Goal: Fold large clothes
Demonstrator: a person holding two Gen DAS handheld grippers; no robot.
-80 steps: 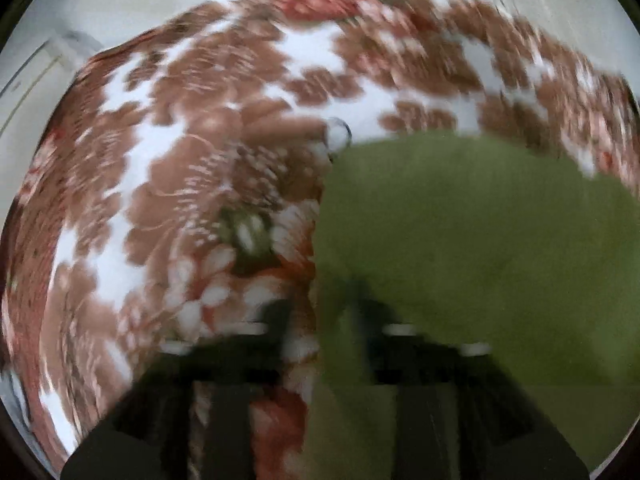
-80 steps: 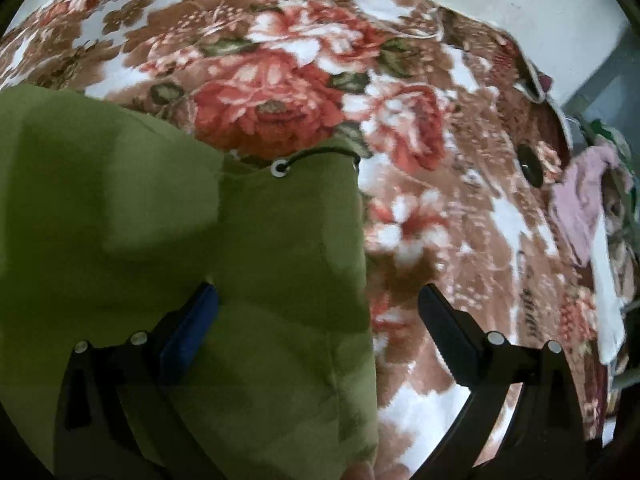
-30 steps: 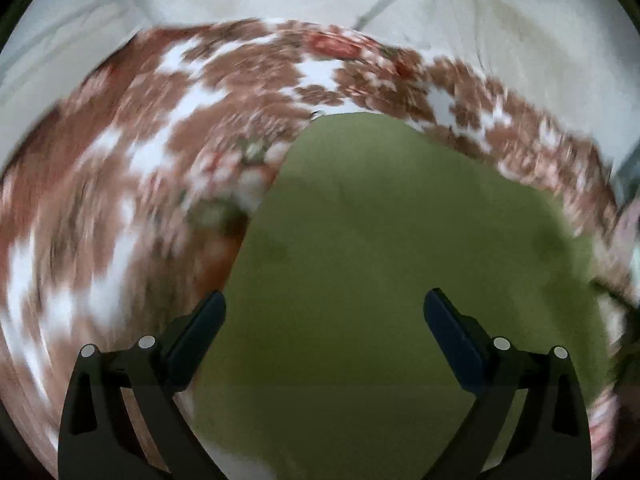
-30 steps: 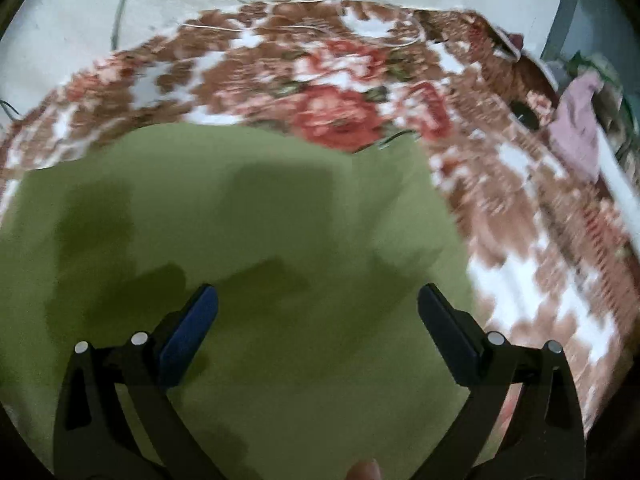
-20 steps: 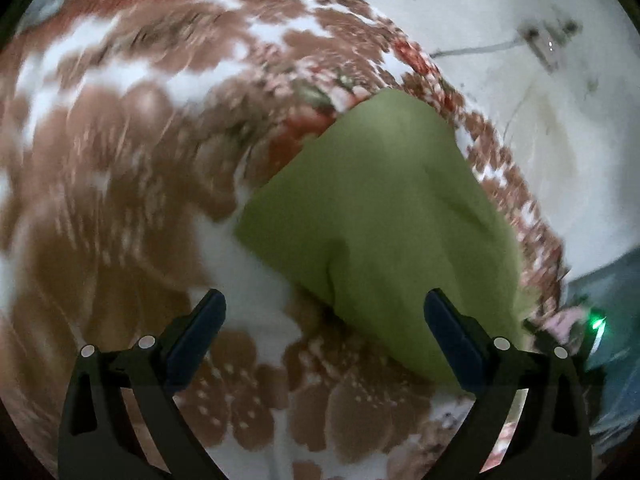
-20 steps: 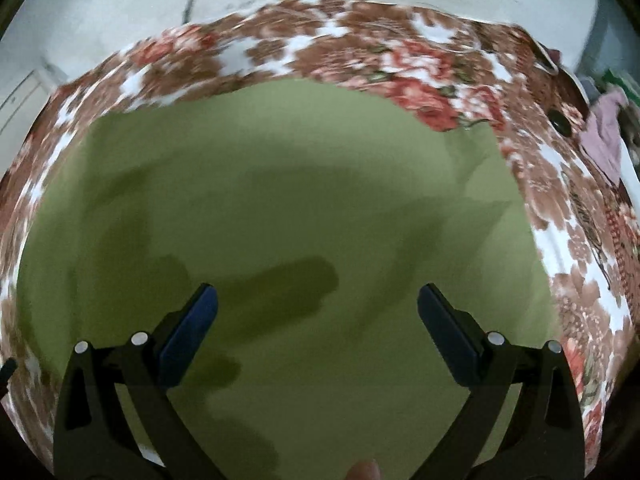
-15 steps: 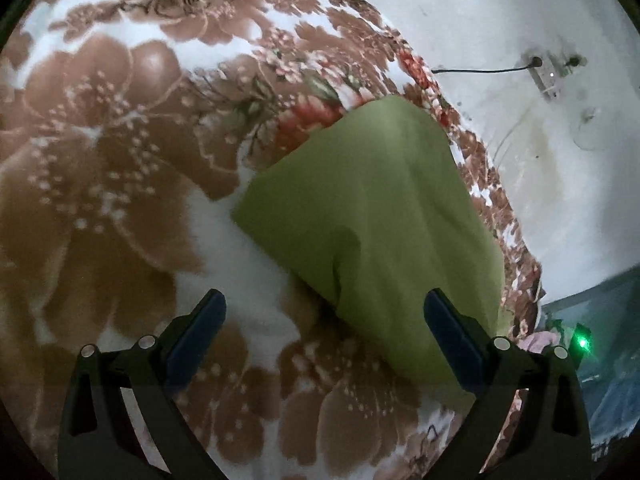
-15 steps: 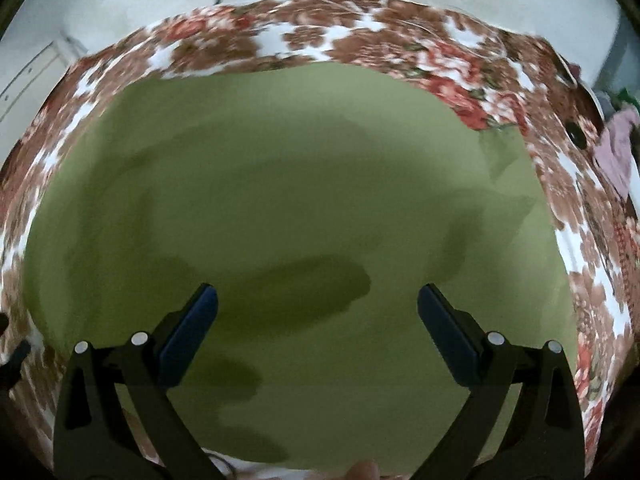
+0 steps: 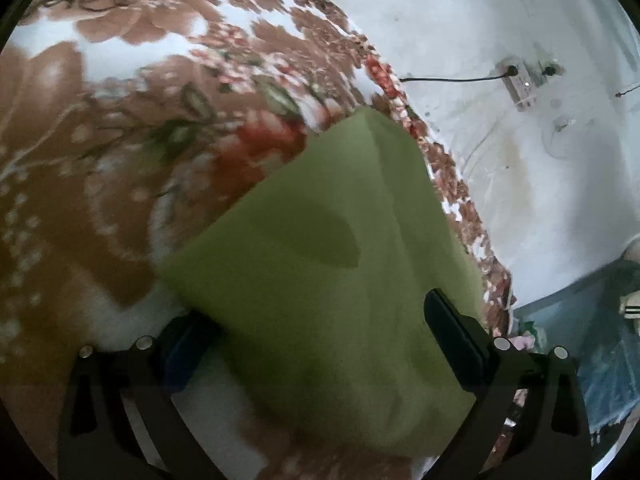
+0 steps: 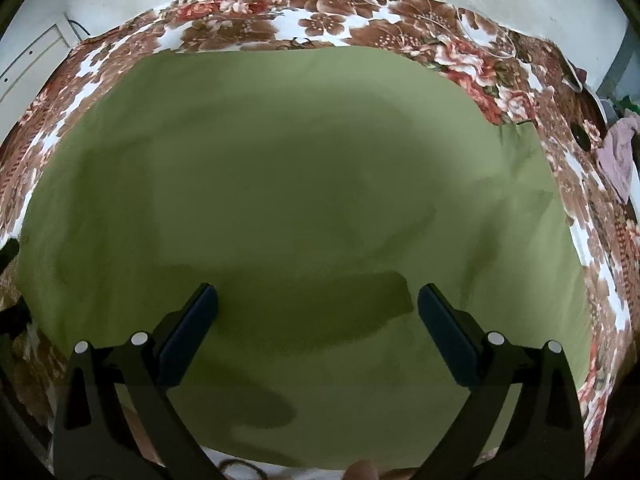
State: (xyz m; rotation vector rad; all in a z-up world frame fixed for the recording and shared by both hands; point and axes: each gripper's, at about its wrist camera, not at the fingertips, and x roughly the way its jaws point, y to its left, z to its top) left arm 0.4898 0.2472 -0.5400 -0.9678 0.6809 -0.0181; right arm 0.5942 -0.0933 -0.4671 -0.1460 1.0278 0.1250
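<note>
Bed with floral blanket (image 10: 328, 24): spread flat and carrying the work, a plain wall behind it.

Green garment (image 10: 304, 184): lies flat on the blanket in a broad folded panel, its long axis across the right wrist view from side to side. Surface is smooth, plain olive green with no print, and only soft creases toward its right end. One corner (image 9: 366, 114) points to the wall.

Right gripper (image 10: 318, 320): jaws wide apart, empty, hovering directly over the garment's near half, fabric lying straight ahead and below.

Left gripper (image 9: 320, 328): jaws apart, straddling the garment's near end; the left finger sits at or under the cloth edge, contact unclear. Judged nearer an edge, so better placed for the next grasp.

Pink cloth (image 10: 620, 152): lies at the bed's far right, well apart.
</note>
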